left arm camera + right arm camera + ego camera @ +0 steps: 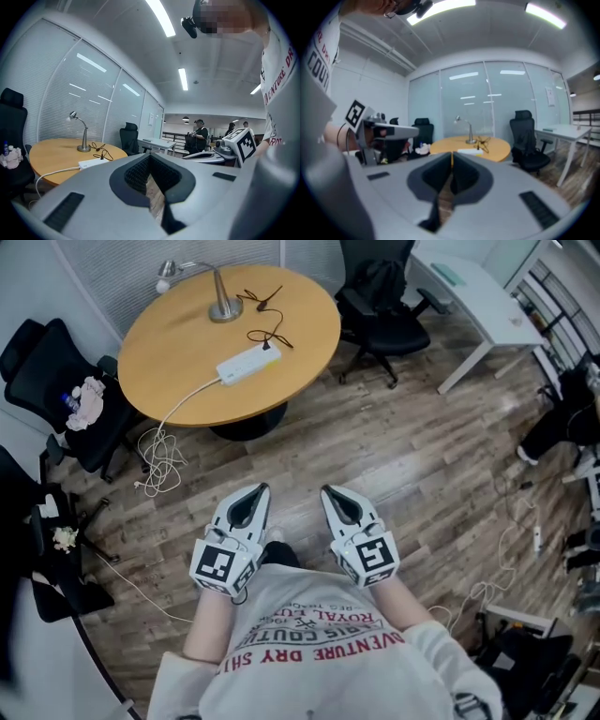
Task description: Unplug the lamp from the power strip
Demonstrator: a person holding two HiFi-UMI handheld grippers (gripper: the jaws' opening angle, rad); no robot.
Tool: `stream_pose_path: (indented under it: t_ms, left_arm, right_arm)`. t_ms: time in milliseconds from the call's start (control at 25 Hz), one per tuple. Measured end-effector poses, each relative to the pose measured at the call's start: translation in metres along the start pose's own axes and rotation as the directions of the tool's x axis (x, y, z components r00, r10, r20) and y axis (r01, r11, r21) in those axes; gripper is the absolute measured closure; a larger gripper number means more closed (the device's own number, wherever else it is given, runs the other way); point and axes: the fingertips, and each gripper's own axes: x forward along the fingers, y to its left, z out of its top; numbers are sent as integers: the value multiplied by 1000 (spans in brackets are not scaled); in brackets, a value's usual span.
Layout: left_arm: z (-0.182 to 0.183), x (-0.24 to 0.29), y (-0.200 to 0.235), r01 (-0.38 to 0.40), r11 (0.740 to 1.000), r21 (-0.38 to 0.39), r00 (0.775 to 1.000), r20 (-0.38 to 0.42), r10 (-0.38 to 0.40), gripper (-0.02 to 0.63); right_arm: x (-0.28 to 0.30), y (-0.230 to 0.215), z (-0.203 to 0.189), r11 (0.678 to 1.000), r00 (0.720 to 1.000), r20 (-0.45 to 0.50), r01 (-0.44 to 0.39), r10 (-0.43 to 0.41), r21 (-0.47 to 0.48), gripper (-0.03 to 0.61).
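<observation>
A round wooden table [169, 362] fills the upper left of the head view. The lamp [223, 304] stands near its far edge, its head bent toward the left. Its black cord [272, 334] loops across the tabletop to a plug seated at the right end of the white power strip [246, 364], which lies closer to the table's near edge. A white cable [157, 451] drops from the strip's other end into a loose tangle on the wooden floor [412, 456], at the table's lower left. Black office chairs stand at the table's left [47, 381] and upper right [380, 301], and a white desk [473, 287] is in the top right corner. Only floor lies between the grippers and the table.

Both grippers sit low at centre frame, side by side, well apart from the table and pointing toward it. The left gripper [259, 491] is held roughly level with its jaws together and nothing between them. The right gripper [330, 493] tips slightly downward, its jaws likewise closed and empty.
</observation>
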Motion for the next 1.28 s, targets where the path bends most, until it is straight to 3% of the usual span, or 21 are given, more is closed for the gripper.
stream_pose_path:
  t_ms: [440, 600, 760, 1000, 1280]
  left_arm:
    - [24, 51, 102, 86, 996, 8, 995, -46, -86, 583]
    - [15, 63, 129, 66, 997, -43, 996, -56, -68, 583]
    - [6, 82, 144, 50, 998, -44, 996, -75, -53, 583]
    - [5, 117, 175, -65, 997, -41, 995, -80, 61, 583]
    - [17, 180, 193, -223, 975, -10, 970, -102, 221, 583]
  right_arm:
    - [103, -28, 32, 993, 994, -33, 107, -105, 58, 548]
    - [135, -26, 32, 996, 996, -59, 77, -74, 45, 548]
    - [163, -41, 32, 998, 997, -69, 49, -46, 41, 548]
    - [207, -81, 35, 998, 997, -65, -40, 43, 42, 548]
    - [262, -151, 61, 981, 978, -67, -196, 196, 9, 548]
